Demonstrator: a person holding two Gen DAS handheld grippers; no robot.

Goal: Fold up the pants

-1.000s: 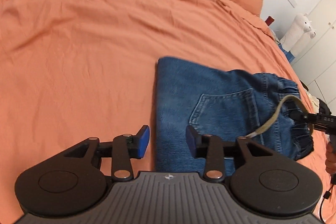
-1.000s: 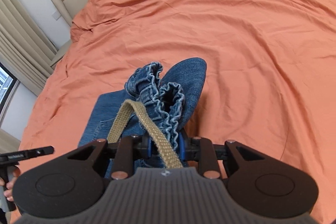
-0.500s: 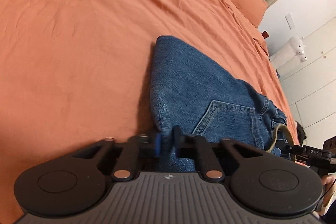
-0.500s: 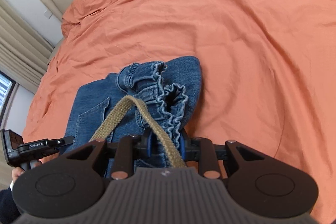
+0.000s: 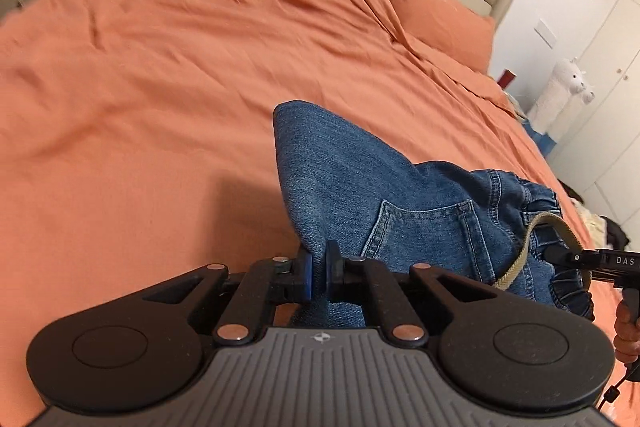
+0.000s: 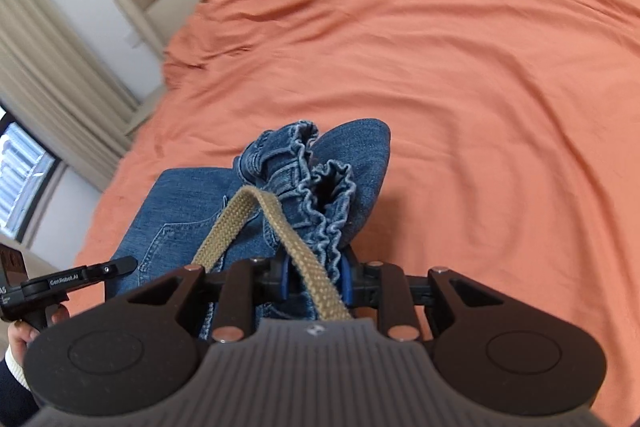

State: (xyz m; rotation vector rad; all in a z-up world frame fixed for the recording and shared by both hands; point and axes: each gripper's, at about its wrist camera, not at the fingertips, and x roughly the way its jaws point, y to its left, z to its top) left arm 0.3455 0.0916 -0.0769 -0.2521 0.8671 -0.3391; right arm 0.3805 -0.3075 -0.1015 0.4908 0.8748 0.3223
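Gripping the folded edge of the blue denim pants (image 5: 400,211), the left tool (image 5: 319,271) has its blue pads pressed together on the cloth just ahead of its body. To its right, the back pocket (image 5: 424,235) faces up and the ruffled waistband (image 6: 320,187) bunches at the far side. The right tool (image 6: 314,277) is clamped on that waistband, with a tan woven drawstring (image 6: 280,227) looping out over its front. Ahead of both tools the pants lie partly lifted off the orange bed sheet (image 5: 160,75); an orange pillow (image 5: 436,15) sits far ahead to the right of the left tool.
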